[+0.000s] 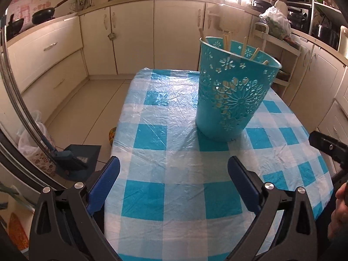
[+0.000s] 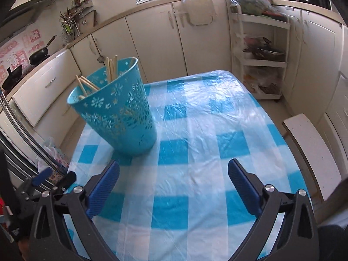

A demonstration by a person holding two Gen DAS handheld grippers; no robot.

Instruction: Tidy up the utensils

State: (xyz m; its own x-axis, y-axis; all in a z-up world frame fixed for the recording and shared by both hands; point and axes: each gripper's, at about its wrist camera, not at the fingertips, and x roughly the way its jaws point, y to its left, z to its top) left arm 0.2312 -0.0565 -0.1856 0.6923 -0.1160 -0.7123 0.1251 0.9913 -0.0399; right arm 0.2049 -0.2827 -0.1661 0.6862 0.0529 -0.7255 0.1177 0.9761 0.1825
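Both wide-open, empty claws, right claw (image 2: pixel 173 181) and left claw (image 1: pixel 173 179), hover over the checkered blue-and-white plastic-covered counter (image 2: pixel 202 152), with the upright teal perforated plastic basket (image 2: pixel 117 113) of wooden chopsticks (image 2: pixel 111 69) ahead-left of the right one.

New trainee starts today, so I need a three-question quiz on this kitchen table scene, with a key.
1. True or false: the basket lies on its side.
2. What sticks out of the basket? A) spoons B) chopsticks C) knives
3. Fill in: both the left gripper and the right gripper are ____ and hold nothing.

Key: 1 false, it stands upright on the tablecloth; 2 B; 3 open.
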